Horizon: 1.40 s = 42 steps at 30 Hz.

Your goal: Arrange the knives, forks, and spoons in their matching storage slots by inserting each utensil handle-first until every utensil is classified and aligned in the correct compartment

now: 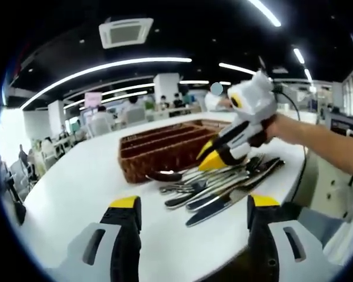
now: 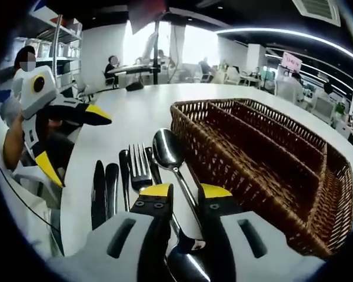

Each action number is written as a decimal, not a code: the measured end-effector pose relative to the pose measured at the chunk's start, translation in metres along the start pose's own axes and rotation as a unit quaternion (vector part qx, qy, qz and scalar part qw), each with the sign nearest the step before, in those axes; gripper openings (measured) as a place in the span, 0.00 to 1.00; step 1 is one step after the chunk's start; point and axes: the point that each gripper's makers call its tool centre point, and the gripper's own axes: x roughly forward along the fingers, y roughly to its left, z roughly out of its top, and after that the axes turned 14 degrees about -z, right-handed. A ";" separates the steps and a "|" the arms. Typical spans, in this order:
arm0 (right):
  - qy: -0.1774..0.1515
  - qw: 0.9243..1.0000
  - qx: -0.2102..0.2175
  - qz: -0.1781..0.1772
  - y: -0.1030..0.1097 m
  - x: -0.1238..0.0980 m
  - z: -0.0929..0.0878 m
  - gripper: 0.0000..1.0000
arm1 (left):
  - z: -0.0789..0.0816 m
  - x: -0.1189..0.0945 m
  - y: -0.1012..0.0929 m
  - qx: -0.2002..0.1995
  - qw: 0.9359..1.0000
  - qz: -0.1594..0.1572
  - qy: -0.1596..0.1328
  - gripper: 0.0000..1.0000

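Note:
A pile of knives, forks and spoons [image 1: 217, 188] lies on the white table [image 1: 76, 188] beside a brown wicker tray [image 1: 165, 144] with long slots. My left gripper [image 1: 194, 202] stands wide open over bare table, short of the pile. My right gripper [image 1: 213, 157], held by a hand, dips onto the pile's near end. In the right gripper view its own jaws [image 2: 185, 191] are narrowed to either side of a spoon [image 2: 167, 150], whose handle runs between them with a small gap on both sides. A fork [image 2: 140, 167] and dark knives [image 2: 99, 194] lie to the left. The wicker tray [image 2: 253, 153] holds nothing.
The left gripper [image 2: 76, 141] shows open at the left edge of the right gripper view, past the table's rim [image 2: 76, 176]. An office with desks, shelves and seated people lies beyond. A black cable [image 1: 303, 158] hangs over the table's edge.

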 end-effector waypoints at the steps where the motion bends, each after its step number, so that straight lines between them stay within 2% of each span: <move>1: -0.001 1.000 0.000 0.000 0.000 0.000 0.000 0.16 | 0.000 0.000 0.000 0.001 1.000 0.000 0.000 0.73; 8: 0.001 1.000 0.012 0.024 0.001 0.001 0.000 0.16 | -0.003 -0.003 0.000 0.001 1.000 0.000 0.004 0.72; 12: 0.004 0.999 0.025 0.048 0.010 -0.001 -0.001 0.15 | -0.004 -0.003 0.001 0.003 1.000 0.001 0.007 0.72; 20: 0.022 0.998 0.022 0.062 0.010 0.001 -0.003 0.12 | -0.005 -0.004 0.003 0.003 1.000 0.002 0.008 0.70; 31: 0.024 0.996 -0.016 0.088 0.013 0.004 -0.002 0.09 | -0.007 -0.005 0.006 0.003 1.000 0.003 0.009 0.70; 42: 0.006 0.991 -0.047 0.128 0.015 0.008 0.000 0.04 | -0.009 -0.007 0.009 0.002 1.000 0.005 0.012 0.68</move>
